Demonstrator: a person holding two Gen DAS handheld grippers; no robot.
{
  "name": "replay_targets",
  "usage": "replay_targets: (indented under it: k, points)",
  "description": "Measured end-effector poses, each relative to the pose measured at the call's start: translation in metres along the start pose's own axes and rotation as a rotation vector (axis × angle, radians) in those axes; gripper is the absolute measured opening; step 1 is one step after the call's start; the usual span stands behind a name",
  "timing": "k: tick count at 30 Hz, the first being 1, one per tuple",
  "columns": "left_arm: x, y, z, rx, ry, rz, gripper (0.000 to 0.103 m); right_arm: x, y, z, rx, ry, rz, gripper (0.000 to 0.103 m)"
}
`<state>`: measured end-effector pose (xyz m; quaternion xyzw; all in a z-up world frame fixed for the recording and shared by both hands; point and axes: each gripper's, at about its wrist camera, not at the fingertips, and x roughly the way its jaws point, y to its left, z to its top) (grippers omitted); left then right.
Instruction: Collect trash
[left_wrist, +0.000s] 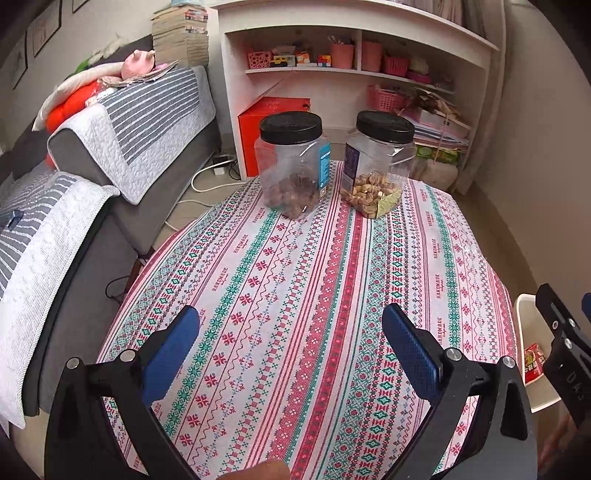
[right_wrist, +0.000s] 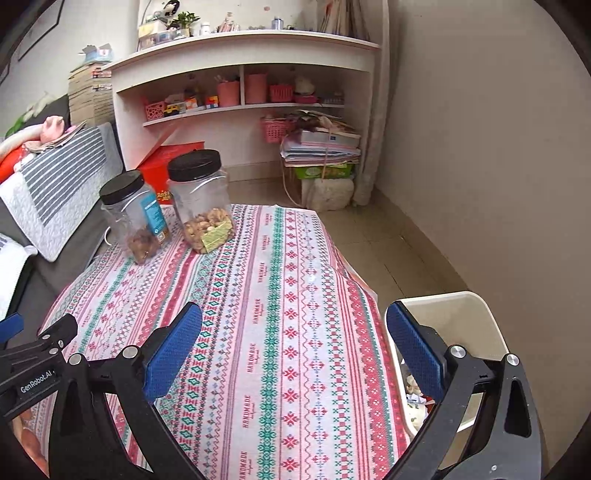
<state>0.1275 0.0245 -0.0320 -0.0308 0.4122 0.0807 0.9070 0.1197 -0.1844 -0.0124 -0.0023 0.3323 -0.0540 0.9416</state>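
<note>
Wide-spread grippers (left_wrist: 291, 332) (right_wrist: 295, 332) over woven tablecloth (left_wrist: 314, 277)

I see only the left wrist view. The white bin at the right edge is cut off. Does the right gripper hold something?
Observer: No, the right gripper has its jaws wide open, nothing between them.
Operator: Where is it?
Observer: Its right finger overlaps the bin, the other one the tablecloth.
Operator: What is inside the bin?
Observer: Crumpled white scraps, low beside that finger.
</note>
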Motion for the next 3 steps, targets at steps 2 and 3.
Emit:
replay_targets:
  k: [2,3]
  points:
    - [-0.0033,0.0039,-0.0001,-0.01,0.007,-0.018,0.096,-0.002,0.003,-0.0002,-0.002,-0.003,0.012,0.096]
    - [-0.0047,0.0043,-0.0004,-0.005,0.01,-0.024,0.096,-0.0024,0.0048,-0.0001,-0.002,-0.001,0.02,0.096]
